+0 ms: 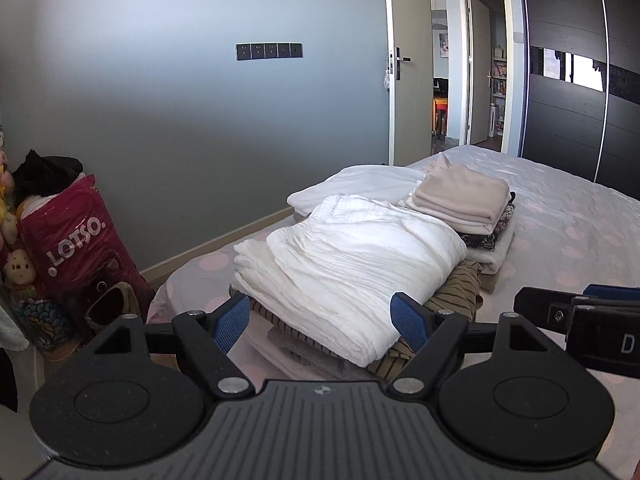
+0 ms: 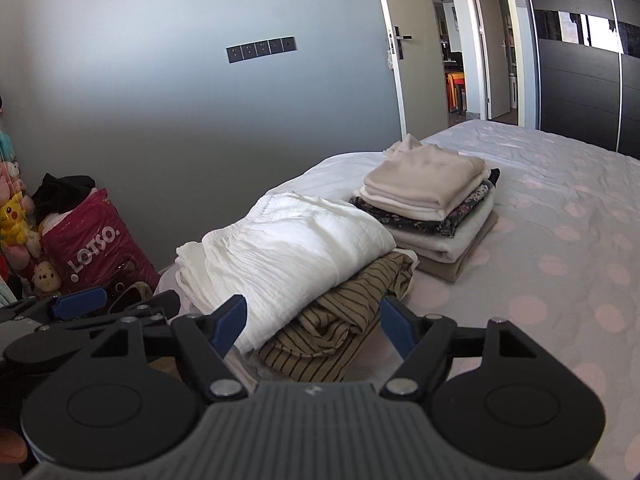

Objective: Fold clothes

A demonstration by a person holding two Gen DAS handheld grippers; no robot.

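Left gripper (image 1: pixel 320 322): jaws spread wide, nothing held.
Right gripper (image 2: pixel 311 322): likewise wide, empty.
White garment (image 1: pixel 352 264): crinkled, soft, folded atop the striped garment (image 2: pixel 344 312) on the near bed (image 2: pixel 560 280) edge.
Risk: the overhanging fold could be dragged off by a fingertip.
Folded stack (image 2: pixel 432 208): neat, just beyond.

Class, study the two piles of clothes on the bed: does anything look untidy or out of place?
Yes. In the near pile, the striped garment under the folded white garment is bunched and spills out sideways, not squared up. The far stack, topped by a beige garment, looks neat.
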